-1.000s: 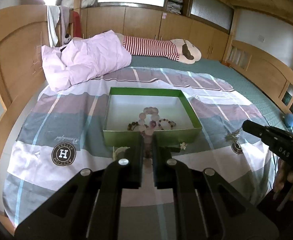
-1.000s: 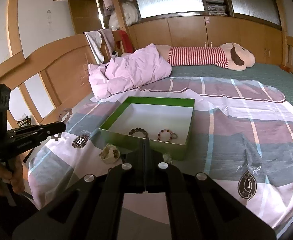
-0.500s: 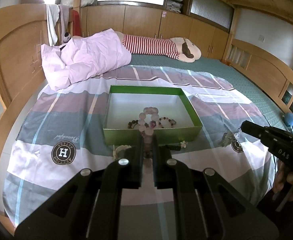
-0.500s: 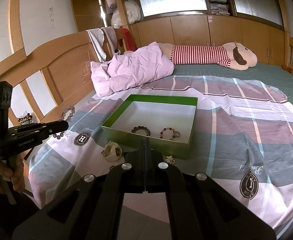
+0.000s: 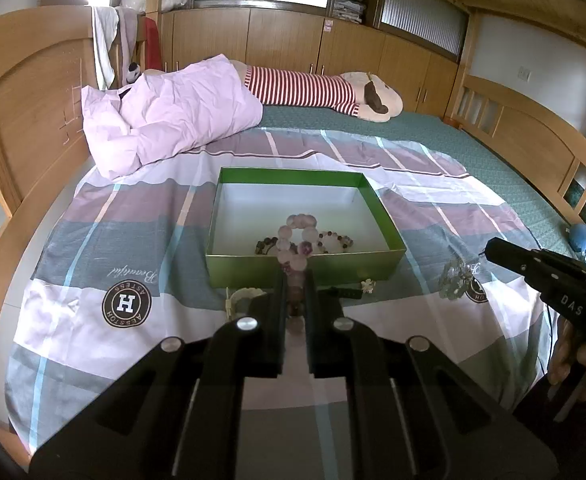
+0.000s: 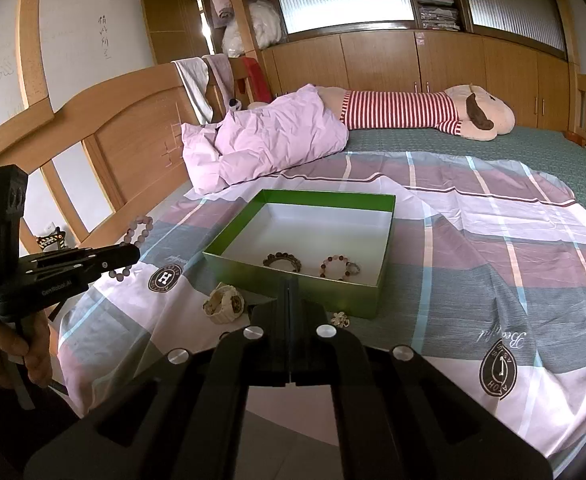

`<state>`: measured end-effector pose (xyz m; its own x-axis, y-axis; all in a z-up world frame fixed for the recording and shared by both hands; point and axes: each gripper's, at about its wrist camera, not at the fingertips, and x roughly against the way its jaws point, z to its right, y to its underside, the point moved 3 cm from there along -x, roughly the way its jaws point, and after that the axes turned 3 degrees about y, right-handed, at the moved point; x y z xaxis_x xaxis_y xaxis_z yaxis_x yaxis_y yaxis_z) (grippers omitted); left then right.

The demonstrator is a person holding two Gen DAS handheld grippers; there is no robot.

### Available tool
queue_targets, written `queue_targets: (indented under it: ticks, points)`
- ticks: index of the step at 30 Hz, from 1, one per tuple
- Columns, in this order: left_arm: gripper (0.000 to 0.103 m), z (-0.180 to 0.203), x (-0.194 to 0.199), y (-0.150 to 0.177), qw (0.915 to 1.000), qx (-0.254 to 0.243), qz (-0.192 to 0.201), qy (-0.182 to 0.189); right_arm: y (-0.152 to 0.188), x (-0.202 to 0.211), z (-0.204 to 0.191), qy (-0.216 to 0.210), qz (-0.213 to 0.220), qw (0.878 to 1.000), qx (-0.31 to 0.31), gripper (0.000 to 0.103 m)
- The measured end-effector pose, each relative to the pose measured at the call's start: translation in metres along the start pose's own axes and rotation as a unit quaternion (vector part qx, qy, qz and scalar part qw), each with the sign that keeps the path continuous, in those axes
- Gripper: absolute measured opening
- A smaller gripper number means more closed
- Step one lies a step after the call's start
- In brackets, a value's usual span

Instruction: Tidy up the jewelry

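Note:
A green box (image 5: 381, 216) (image 6: 229, 236) with a white inside lies on the bed. Two bead bracelets lie in it, a dark one (image 6: 281, 260) and a reddish one (image 6: 337, 267). My left gripper (image 5: 295, 280) (image 6: 133, 256) is shut on a pink bead bracelet (image 5: 297, 236) (image 6: 139, 232) and holds it above the bed, short of the box's near wall. My right gripper (image 6: 289, 284) (image 5: 493, 246) is shut, with a clear crystal piece (image 5: 455, 276) hanging at its tip in the left wrist view. A cream watch (image 6: 225, 303) and a small flower trinket (image 6: 340, 318) lie on the sheet before the box.
A striped sheet (image 6: 493, 240) covers the near bed. A pink pillow (image 5: 165, 120) and a striped plush toy (image 5: 317, 92) lie beyond the box. Wooden bed rails (image 5: 25, 120) stand on both sides. A small black item (image 5: 341, 293) lies by the box front.
Both grippers have drawn back slightly from the box, each staying shut. The box and the jewelry on the bed have not moved.

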<state>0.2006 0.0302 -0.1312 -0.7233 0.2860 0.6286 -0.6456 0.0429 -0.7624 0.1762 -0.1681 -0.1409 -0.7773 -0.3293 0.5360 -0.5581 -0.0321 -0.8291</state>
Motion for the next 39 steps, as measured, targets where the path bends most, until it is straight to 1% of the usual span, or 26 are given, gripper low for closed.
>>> queue_targets:
  ticks: [8, 17, 20, 22, 23, 24, 25, 26, 27, 28, 31, 34, 36, 37, 39]
  points:
    - [0.008, -0.001, -0.001, 0.002, 1.0, 0.002, -0.001, -0.002, -0.001, 0.001, 0.0, -0.002, 0.001, 1.0, 0.0, 0.0]
    - [0.008, -0.004, -0.009, 0.005, 0.9999, 0.002, -0.011, -0.002, -0.003, -0.002, 0.001, -0.003, -0.004, 1.0, -0.003, 0.0]
    - [0.008, -0.004, -0.01, 0.003, 0.9999, 0.002, -0.012, -0.001, 0.002, -0.013, 0.002, -0.002, -0.024, 1.0, 0.0, 0.0]
    - [0.008, -0.004, -0.01, 0.004, 0.9999, 0.001, -0.012, 0.0, 0.008, -0.023, 0.001, -0.009, -0.044, 0.999, 0.008, 0.0]
    - [0.008, -0.003, -0.011, 0.003, 0.9999, 0.001, -0.012, 0.0, 0.015, -0.035, -0.001, -0.013, -0.066, 0.998, 0.015, 0.001]
    - [0.008, -0.003, -0.011, 0.003, 0.9999, 0.001, -0.013, 0.0, 0.021, -0.044, -0.001, -0.012, -0.082, 0.996, 0.017, 0.004]
    - [0.008, -0.003, -0.011, 0.003, 0.9999, 0.001, -0.014, 0.0, 0.031, -0.059, -0.001, -0.006, -0.108, 0.994, 0.017, 0.021]
    - [0.008, -0.002, -0.012, 0.003, 0.9999, 0.001, -0.014, 0.0, 0.04, -0.072, -0.001, 0.002, -0.13, 0.991, 0.015, 0.048]
    - [0.008, -0.002, -0.013, 0.003, 0.9999, 0.001, -0.015, 0.0, 0.049, -0.085, -0.002, 0.012, -0.145, 0.989, 0.012, 0.057]
    - [0.008, -0.002, -0.012, 0.003, 0.9999, 0.0, -0.016, 0.0, 0.056, -0.095, -0.003, 0.019, -0.152, 0.988, 0.01, 0.061]
    - [0.008, -0.003, -0.011, 0.003, 0.9999, 0.001, -0.014, 0.0, 0.071, -0.128, -0.008, 0.034, -0.18, 0.983, 0.021, 0.061]
    - [0.008, -0.003, -0.012, 0.003, 0.9999, 0.003, -0.014, 0.0, 0.077, -0.148, -0.003, 0.065, -0.18, 0.981, 0.027, 0.06]
    - [0.008, -0.004, -0.013, 0.004, 0.9999, 0.003, -0.016, -0.001, 0.08, -0.157, 0.0, 0.069, -0.187, 0.979, 0.031, 0.06]
    - [0.008, -0.006, -0.013, 0.004, 0.9998, 0.003, -0.017, -0.001, 0.081, -0.161, 0.0, 0.066, -0.189, 0.979, 0.031, 0.059]
    - [0.008, -0.009, -0.014, 0.004, 0.9998, 0.005, -0.018, -0.002, 0.084, -0.167, -0.004, 0.058, -0.2, 0.977, 0.042, 0.044]
